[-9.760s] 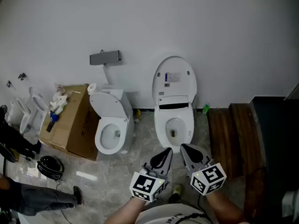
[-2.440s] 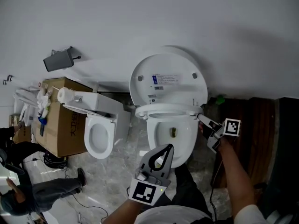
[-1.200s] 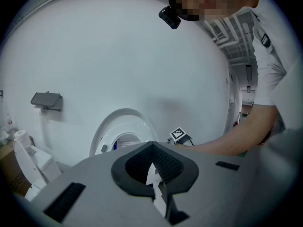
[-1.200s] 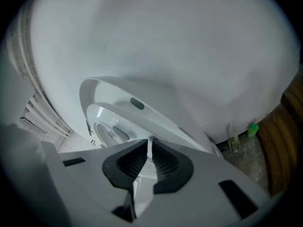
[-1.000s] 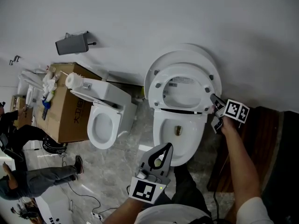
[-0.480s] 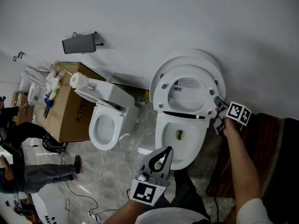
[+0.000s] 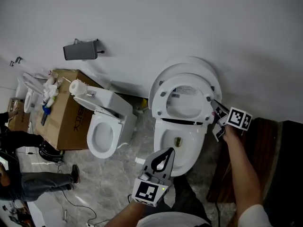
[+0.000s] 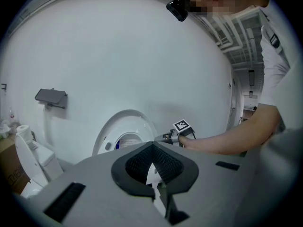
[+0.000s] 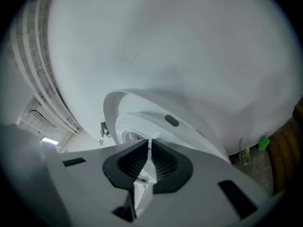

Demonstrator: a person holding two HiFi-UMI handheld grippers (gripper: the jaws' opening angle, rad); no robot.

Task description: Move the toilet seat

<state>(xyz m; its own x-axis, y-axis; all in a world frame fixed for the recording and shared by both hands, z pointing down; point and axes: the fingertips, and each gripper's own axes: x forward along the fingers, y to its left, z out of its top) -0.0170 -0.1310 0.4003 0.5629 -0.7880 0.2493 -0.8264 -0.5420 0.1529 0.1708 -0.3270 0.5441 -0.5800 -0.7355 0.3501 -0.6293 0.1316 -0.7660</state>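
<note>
Toilet seat (image 7: pixel 158 103): upright before lid (image 7: pixel 189 64), at 12 o'clock of bowl (image 7: pixel 191 145). Long axis runs 12 to 6, underside facing out. Hinge hidden. Right gripper (image 7: pixel 213 109) clamps its 4 o'clock rim; the contact is hard to make out. Left gripper (image 7: pixel 168 151) closed, empty.

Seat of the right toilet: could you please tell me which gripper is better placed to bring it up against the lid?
Right. The right gripper is closed on the seat at its right edge, close to the lid. The left gripper is shut, empty, low before the bowl.
</note>
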